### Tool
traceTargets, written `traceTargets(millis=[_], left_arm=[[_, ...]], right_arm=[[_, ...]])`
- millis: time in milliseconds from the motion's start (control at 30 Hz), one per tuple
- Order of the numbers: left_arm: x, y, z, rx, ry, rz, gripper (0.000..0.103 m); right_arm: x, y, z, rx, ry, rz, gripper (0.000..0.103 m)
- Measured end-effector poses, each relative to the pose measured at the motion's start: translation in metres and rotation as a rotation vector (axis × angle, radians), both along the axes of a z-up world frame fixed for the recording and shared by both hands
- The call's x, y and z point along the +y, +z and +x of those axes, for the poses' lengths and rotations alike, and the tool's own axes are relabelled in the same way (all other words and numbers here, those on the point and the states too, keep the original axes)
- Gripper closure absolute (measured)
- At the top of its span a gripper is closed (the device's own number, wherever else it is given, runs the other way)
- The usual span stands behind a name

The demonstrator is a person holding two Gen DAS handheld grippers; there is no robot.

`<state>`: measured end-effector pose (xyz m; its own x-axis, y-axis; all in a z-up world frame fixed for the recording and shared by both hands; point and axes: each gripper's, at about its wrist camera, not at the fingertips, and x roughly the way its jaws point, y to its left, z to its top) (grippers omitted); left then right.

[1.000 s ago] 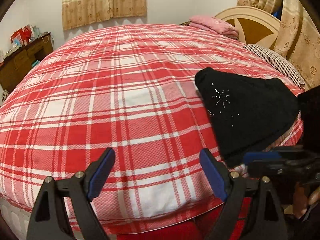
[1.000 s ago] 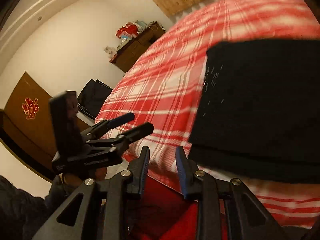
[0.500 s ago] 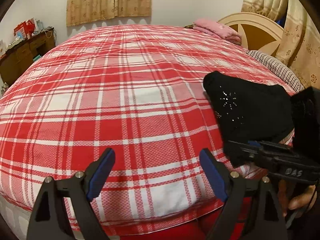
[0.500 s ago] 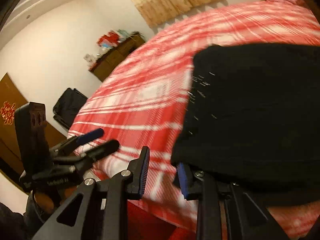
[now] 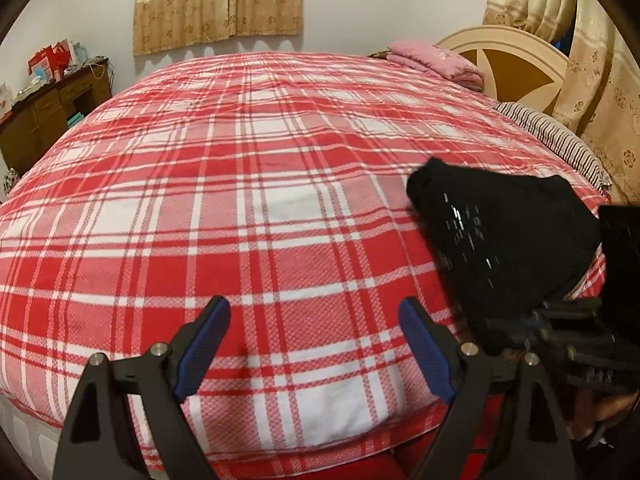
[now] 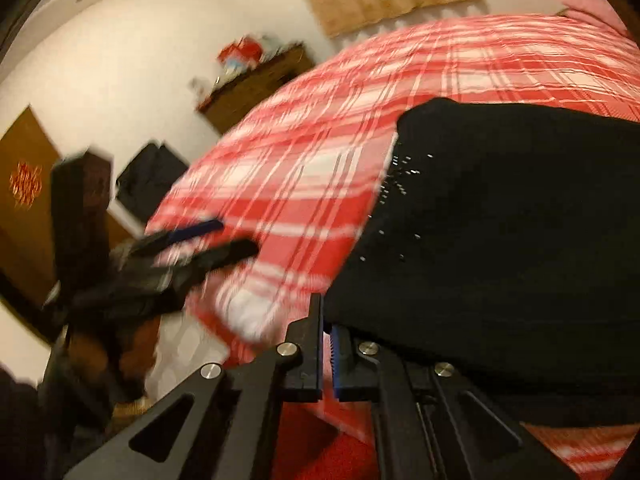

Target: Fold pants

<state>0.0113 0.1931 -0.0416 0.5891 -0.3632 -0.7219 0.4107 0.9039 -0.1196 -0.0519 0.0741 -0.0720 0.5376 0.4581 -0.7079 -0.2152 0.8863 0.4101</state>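
The black pants (image 5: 504, 236), folded into a thick bundle with small sparkly studs, lie at the right near edge of the red plaid bed (image 5: 256, 184). They fill the right side of the right wrist view (image 6: 500, 240). My right gripper (image 6: 327, 344) is shut on the near edge of the pants and shows in the left wrist view (image 5: 560, 344) at the lower right. My left gripper (image 5: 314, 344) is open and empty above the bed's near edge. It also shows blurred in the right wrist view (image 6: 216, 236).
A pink folded blanket (image 5: 436, 62) and a cream headboard (image 5: 516, 64) are at the far right. A striped pillow (image 5: 556, 140) lies behind the pants. A wooden desk (image 5: 48, 112) stands at the left wall. A dark bag (image 6: 148, 180) sits on the floor.
My right gripper has closed on the near edge of the pants and the bundle has bunched up. My left gripper stays open and has barely moved.
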Motion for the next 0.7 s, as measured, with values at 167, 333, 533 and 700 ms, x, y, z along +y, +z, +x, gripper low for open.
traceTargets(millis=[167,333,533,700], left_arm=[[-0.017,0.007,0.007,-0.018,-0.027,-0.012,0.014],[-0.053,0.015,0.02,-0.045,-0.087,0.0,0.014],[-0.087,0.011,0.041,-0.016,-0.114,-0.006,0.014],[-0.105,-0.004,0.04,0.006,-0.108,0.046,0.014]], right_arm=[[-0.011,-0.016,-0.014,0.085,-0.008,-0.027,0.101],[0.0,0.0,-0.02,0.049,0.013,0.021,0.101],[-0.013,-0.032,-0.032,0.169,-0.028,-0.012,0.101],[-0.018,-0.03,-0.036,0.156,-0.035,0.045,0.101]])
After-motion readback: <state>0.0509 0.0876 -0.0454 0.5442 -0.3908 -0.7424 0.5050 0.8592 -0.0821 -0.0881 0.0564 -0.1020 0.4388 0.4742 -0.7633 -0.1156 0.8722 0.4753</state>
